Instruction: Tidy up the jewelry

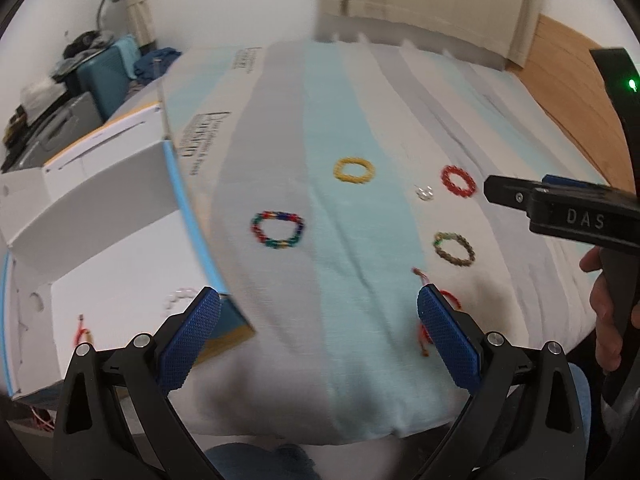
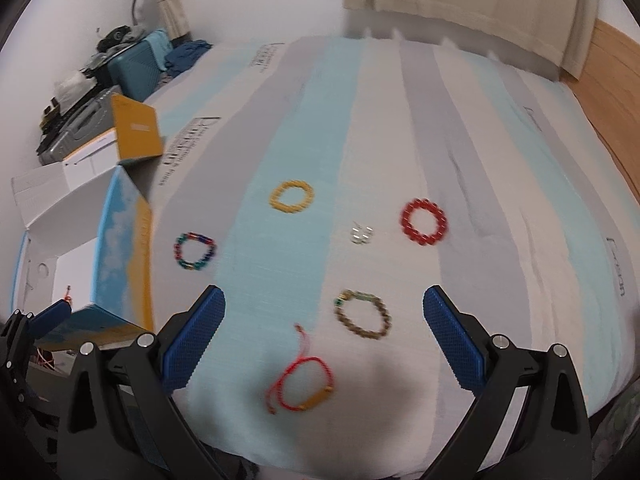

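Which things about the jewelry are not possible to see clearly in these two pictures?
- Red cord bracelet: left wrist view, partly hidden behind the left gripper finger.
- Small clear pieces: both views, too small and blurred to identify.
- Box contents: left wrist view, blurred; a pale beaded item half hidden by a finger.

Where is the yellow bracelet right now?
The yellow bracelet lies on the light-blue stripe of the bedsheet, farthest from both grippers, between the multicolour bracelet and the red bead bracelet.
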`<state>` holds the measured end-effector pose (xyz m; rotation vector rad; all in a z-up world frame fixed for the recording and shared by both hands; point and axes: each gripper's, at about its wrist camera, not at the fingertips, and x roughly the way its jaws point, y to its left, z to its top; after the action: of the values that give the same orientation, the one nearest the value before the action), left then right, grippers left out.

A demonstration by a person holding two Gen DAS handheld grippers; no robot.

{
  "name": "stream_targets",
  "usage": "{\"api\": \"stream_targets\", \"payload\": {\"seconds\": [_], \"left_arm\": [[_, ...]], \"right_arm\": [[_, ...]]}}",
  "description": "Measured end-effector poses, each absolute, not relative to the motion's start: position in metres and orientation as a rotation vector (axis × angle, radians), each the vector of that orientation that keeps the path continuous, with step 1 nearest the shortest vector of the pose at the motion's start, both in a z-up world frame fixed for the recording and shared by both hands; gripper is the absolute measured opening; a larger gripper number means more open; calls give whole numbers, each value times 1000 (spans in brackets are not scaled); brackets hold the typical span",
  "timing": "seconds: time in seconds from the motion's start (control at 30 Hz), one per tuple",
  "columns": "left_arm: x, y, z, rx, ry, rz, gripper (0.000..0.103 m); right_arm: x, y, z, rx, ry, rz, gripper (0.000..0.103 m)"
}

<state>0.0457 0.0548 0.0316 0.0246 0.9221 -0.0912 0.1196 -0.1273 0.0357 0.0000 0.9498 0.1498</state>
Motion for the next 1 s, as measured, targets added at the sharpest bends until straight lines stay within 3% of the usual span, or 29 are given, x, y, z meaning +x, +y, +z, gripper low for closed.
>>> {"api": "stream_targets", "payload": {"seconds": [1.0], "left_arm": [[81, -40, -89, 67, 979, -230, 97]], "right_arm": [[152, -179, -88, 54, 1021, 78, 94]]}}
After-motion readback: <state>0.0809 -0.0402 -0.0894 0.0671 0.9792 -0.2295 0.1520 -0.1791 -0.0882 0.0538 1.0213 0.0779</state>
